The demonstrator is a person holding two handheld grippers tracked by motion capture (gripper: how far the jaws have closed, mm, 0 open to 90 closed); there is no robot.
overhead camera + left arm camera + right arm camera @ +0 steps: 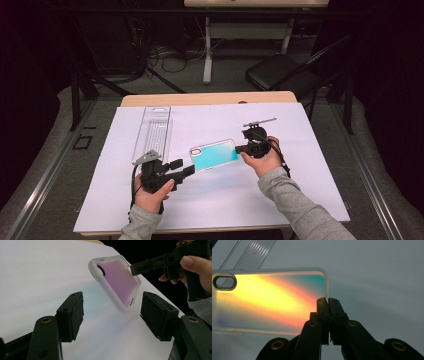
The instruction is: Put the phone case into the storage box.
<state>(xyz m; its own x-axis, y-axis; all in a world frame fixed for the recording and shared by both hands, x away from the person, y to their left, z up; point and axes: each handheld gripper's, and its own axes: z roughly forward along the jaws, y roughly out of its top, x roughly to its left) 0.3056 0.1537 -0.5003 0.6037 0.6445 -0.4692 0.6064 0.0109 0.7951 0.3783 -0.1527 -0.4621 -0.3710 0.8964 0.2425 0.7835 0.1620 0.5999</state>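
At table centre, right gripper [239, 148] clamps phone case [215, 155] edge; left gripper [183, 167] at 8 o'clock, jaws apart, empty.

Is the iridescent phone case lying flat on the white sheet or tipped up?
Tipped up. The clear-rimmed iridescent phone case is lifted by one edge in the right gripper, slanting above the white sheet.

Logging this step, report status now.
Right gripper shut on phone case edge, case tilted. Left gripper open, near its other end. Clear plastic tray off to side.
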